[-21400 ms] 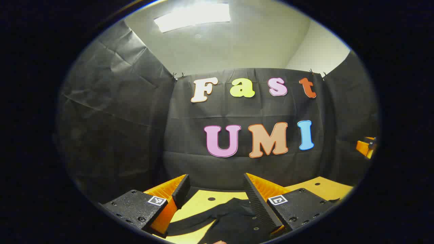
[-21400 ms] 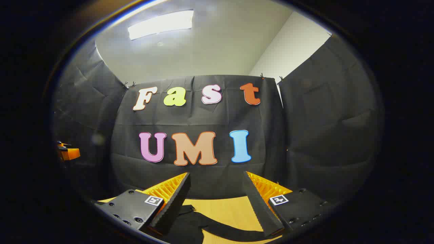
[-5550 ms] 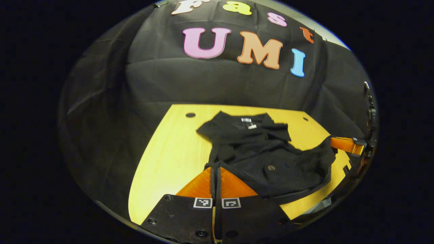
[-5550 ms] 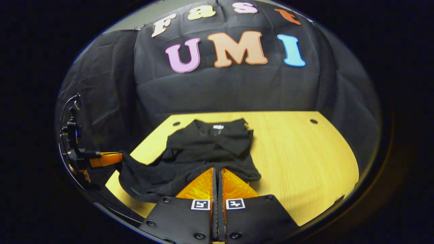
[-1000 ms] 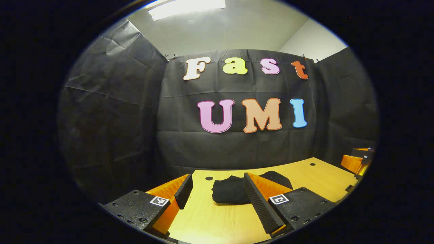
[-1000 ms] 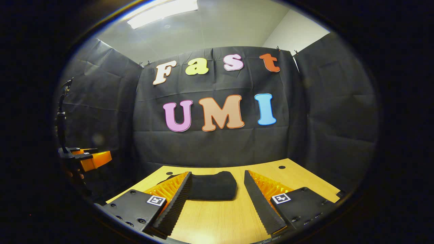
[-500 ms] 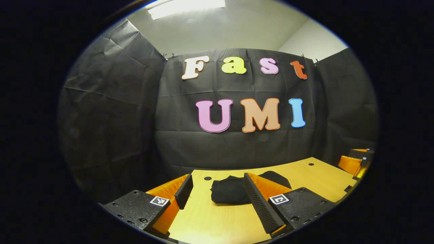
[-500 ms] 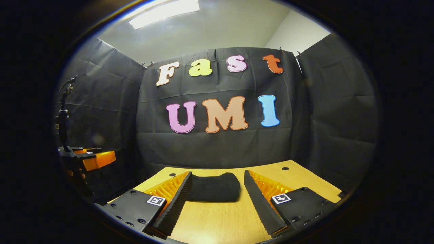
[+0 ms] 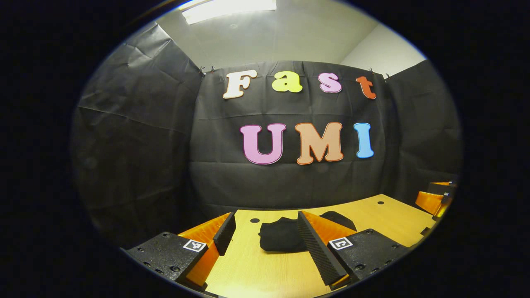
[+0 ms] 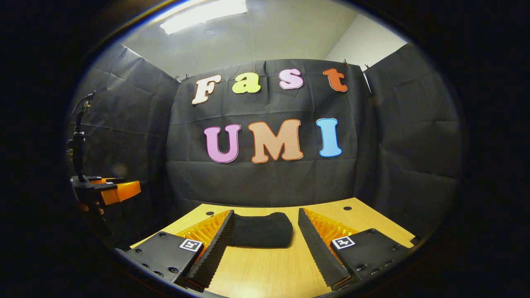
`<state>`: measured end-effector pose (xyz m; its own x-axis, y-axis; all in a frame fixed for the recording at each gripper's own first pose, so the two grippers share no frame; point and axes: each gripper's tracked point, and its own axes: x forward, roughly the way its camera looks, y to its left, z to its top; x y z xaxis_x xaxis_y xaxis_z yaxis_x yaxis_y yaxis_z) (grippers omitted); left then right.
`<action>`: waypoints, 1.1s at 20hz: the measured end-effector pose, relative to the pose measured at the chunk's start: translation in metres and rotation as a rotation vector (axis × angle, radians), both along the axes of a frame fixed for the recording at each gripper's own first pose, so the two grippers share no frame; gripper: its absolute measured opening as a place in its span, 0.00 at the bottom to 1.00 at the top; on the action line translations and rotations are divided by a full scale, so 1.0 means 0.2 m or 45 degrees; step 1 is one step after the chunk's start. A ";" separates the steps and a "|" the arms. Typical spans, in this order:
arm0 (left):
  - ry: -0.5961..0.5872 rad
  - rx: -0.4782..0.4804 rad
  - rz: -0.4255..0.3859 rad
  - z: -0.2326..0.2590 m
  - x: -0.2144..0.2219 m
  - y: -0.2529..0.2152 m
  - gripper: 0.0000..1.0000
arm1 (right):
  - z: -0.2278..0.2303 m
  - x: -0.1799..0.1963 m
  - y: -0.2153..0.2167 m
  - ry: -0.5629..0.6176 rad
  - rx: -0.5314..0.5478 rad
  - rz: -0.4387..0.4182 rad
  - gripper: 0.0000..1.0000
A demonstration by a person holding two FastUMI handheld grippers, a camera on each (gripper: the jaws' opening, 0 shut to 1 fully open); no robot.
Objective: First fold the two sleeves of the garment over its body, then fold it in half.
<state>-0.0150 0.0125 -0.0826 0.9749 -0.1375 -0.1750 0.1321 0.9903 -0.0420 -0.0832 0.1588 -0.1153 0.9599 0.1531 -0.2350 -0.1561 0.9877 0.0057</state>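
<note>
The black garment [image 9: 282,236] lies folded into a compact bundle on the far part of the wooden table [image 9: 256,269]; the right gripper view has it [image 10: 261,235] near the table's back edge. My left gripper [image 9: 265,236] is open, held above the near table, short of the bundle, its right finger covering part of the cloth. My right gripper [image 10: 265,236] is open too, with the bundle lying beyond its fingers. Nothing is held between either pair of fingers. The left gripper [image 10: 112,190] appears at the far left of the right gripper view, and the right gripper [image 9: 434,198] at the right edge of the left gripper view.
The black cloth wall stands right behind the table's back edge. Small round holes [image 10: 347,208] mark the table's far corners. Bare wood [image 10: 269,269] stretches between the grippers and the bundle.
Over the last second both views have drifted only slightly; the folded garment lies still and both grippers stay open. Earlier both were shut on the garment's hem, lifting it.
</note>
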 end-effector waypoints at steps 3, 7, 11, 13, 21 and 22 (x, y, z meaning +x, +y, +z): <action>-0.010 0.018 -0.007 0.01 0.01 0.00 0.92 | 0.00 0.00 0.01 -0.003 -0.003 0.003 0.97; -0.018 0.026 -0.005 0.01 0.00 0.00 0.92 | 0.02 -0.01 0.03 -0.014 -0.007 0.015 0.97; -0.027 0.030 0.006 0.03 0.00 0.02 0.96 | 0.02 -0.01 0.04 -0.027 0.004 0.022 0.97; -0.031 0.032 0.010 0.04 -0.01 0.02 0.92 | 0.02 -0.01 0.05 -0.032 0.005 0.025 0.97; -0.045 0.043 0.004 0.06 -0.01 0.01 0.92 | 0.02 -0.02 0.06 -0.035 0.015 0.030 0.97; -0.047 0.039 0.002 0.06 -0.01 0.00 0.92 | 0.03 -0.02 0.05 -0.036 0.016 0.025 0.97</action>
